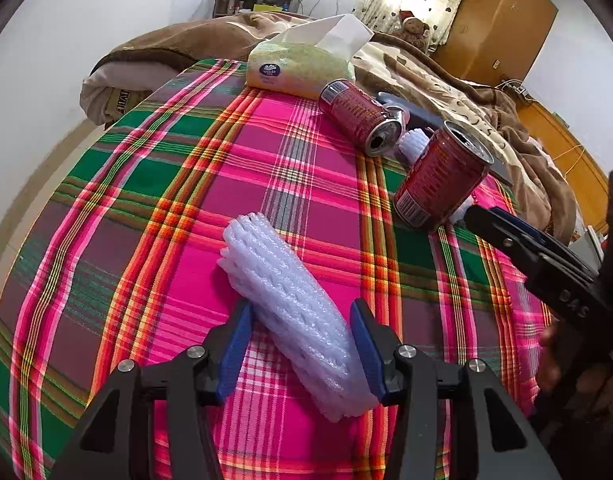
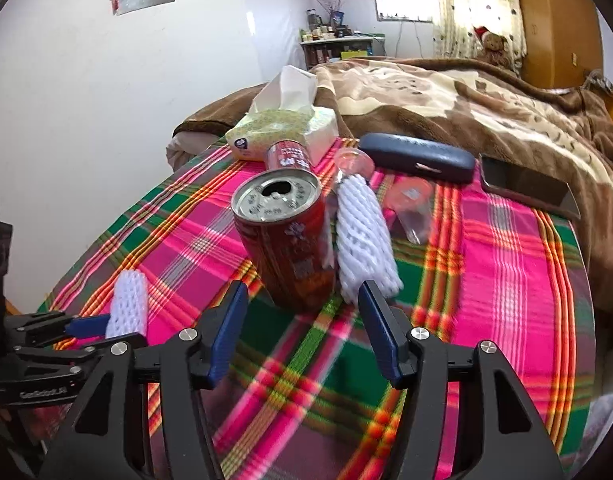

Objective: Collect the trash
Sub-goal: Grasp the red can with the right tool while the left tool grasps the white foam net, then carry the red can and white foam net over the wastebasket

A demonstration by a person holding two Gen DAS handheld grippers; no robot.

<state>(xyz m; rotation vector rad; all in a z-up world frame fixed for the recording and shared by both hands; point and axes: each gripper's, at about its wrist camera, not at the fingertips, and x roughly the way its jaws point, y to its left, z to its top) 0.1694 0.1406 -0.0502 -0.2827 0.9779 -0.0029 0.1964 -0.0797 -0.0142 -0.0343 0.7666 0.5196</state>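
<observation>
A white foam net sleeve lies on the plaid cloth between the blue pads of my left gripper, which is shut on it; the right wrist view shows the same grip. A red drink can stands with its opened top up, just ahead of my right gripper. That gripper is open, and its pads are clear of the can. A second red can lies on its side farther back. Another foam net leans right beside the standing can.
A tissue pack sits at the far edge of the cloth. A dark glasses case, a black phone and clear plastic cups lie at the back right. A brown blanket is bunched behind them.
</observation>
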